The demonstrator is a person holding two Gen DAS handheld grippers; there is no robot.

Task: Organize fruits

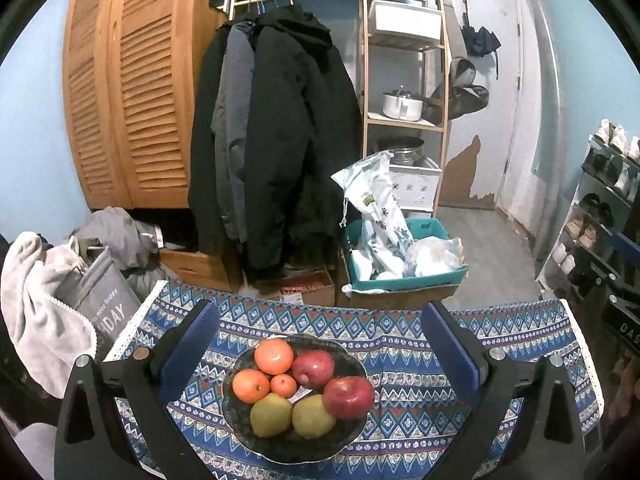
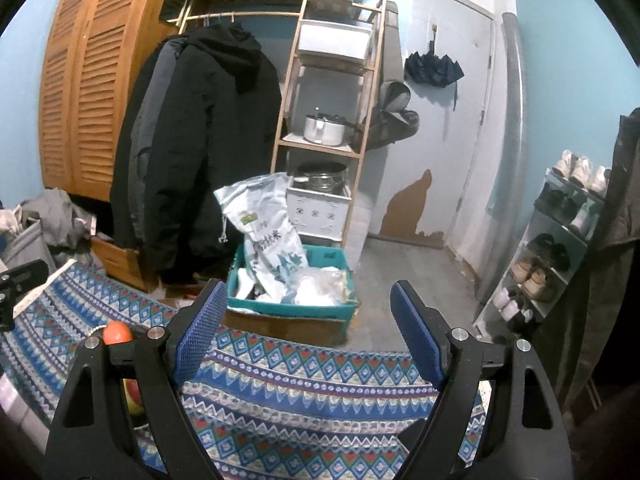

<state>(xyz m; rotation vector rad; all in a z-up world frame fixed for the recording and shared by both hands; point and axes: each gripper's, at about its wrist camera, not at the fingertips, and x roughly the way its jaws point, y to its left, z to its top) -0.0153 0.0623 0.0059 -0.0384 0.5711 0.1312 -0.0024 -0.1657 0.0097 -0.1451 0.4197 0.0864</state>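
Seven fruits sit together in the dark plate (image 1: pixel 240 432) between the spread fingers of the left gripper (image 1: pixel 318 344), which hold nothing: three oranges (image 1: pixel 274 356) toward the left finger, two red apples (image 1: pixel 348 397) toward the right finger, and two yellow-green pears (image 1: pixel 271 415) nearest the camera. The plate rests on the patterned tabletop (image 1: pixel 420 400). The right gripper (image 2: pixel 308 334) is also spread and empty, with only bare cloth between its fingers. The job looks finished or close to it, since the fruits are already grouped by kind. If anything remains, the next move is probably to check for strays and back off without nudging the pile. From the right wrist view, only an orange top (image 2: pixel 117 332) and a reddish patch show behind the left finger; the plate is otherwise hidden there. A pale label among the fruit is unreadable.
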